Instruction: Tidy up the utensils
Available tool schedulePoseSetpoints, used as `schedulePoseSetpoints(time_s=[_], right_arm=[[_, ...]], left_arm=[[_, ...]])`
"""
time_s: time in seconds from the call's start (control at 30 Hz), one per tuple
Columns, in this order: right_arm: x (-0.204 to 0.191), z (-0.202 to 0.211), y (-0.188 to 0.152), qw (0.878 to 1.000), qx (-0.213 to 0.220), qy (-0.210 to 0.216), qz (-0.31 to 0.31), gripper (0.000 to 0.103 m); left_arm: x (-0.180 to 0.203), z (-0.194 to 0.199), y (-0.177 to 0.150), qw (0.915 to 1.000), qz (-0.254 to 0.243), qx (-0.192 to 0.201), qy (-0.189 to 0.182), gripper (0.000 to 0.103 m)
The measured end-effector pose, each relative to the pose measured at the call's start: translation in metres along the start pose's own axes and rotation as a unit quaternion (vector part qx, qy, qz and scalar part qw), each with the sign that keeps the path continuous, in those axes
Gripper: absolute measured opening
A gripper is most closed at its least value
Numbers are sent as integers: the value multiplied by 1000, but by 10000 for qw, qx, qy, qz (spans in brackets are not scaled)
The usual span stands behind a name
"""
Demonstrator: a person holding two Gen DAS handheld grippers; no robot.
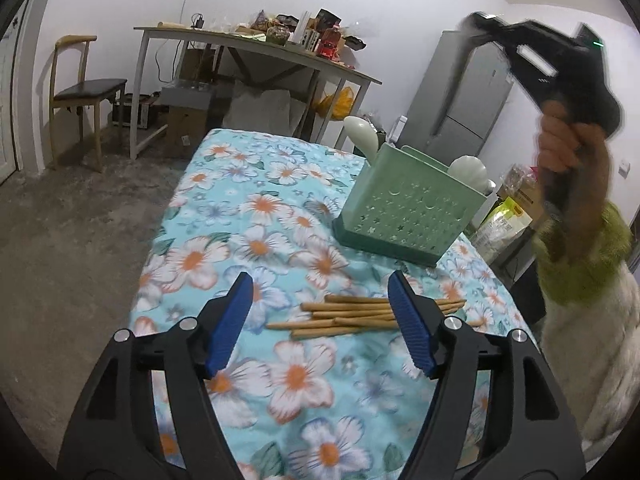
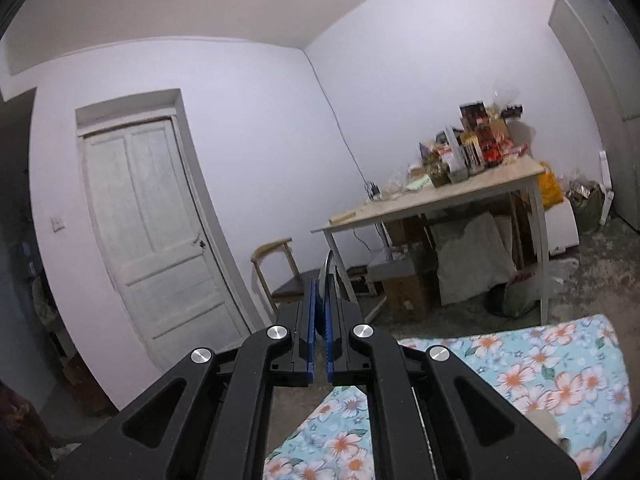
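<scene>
The left hand-held gripper (image 1: 320, 320) is spread apart above the wooden chopsticks (image 1: 360, 316) lying on the flowered desk (image 1: 248, 216), near the green holder (image 1: 408, 208). The right hand-held gripper (image 2: 320, 312) is clamped on a thin metal utensil (image 2: 329, 268).

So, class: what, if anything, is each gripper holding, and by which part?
Left gripper: open, holding nothing. Right gripper: shut on a thin metal utensil, edge-on; which part is gripped cannot be told.

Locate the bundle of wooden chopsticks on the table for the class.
In the left wrist view, the wooden chopsticks lie flat on the floral tablecloth, in front of the green utensil holder and just beyond the open left gripper.
</scene>
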State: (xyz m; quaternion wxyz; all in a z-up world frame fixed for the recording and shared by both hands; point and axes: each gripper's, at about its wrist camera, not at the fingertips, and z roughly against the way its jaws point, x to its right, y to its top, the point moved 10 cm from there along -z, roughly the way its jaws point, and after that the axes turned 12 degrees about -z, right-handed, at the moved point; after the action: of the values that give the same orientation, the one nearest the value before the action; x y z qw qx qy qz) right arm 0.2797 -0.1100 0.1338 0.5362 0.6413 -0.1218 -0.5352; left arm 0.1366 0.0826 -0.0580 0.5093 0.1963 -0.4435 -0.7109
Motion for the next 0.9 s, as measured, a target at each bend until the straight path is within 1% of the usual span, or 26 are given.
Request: schedulePoseSetpoints(time_s=[0.1, 0.13, 0.27, 0.4, 0.5, 0.57, 0.6, 0.63, 0.73, 0.9], right_arm=[[18, -23, -16, 9995, -209, -216, -45, 4], [27, -31, -24, 9989, -308, -347, -29, 4], [52, -44, -48, 9955, -624, -717, -52, 4], [65, -41, -69, 9906, -956, -979, -83, 6], [62, -29, -80, 9876, -1060, -1152, 82, 8], [59, -16, -83, 9868, -1002, -1266, 161, 15], [57, -9, -83, 9868, -944, -1306, 167, 25], [56, -3, -82, 9870, -871, -1342, 163, 33], [51, 26, -84, 9878, -654, -1417, 0, 36], [44, 69, -95, 9860, -495, -1573, -255, 37]], left_arm=[[-8, 6, -4, 10000, 4, 52, -2, 67], [-11, 8, -5, 10000, 20, 79, -25, 67], [-22, 9, -8, 9997, 163, 127, -145, 67], [-29, 7, -10, 9991, 281, 144, -279, 67], [-32, 4, -11, 9987, 303, 166, -381, 67], [-34, 0, -13, 9983, 308, 152, -465, 67], [-34, 0, -14, 9982, 312, 143, -485, 67], [-34, -2, -14, 9979, 333, 131, -532, 67], [-33, -9, -17, 9970, 365, 95, -678, 67], [-25, -18, -23, 9957, 292, -68, -872, 68]])
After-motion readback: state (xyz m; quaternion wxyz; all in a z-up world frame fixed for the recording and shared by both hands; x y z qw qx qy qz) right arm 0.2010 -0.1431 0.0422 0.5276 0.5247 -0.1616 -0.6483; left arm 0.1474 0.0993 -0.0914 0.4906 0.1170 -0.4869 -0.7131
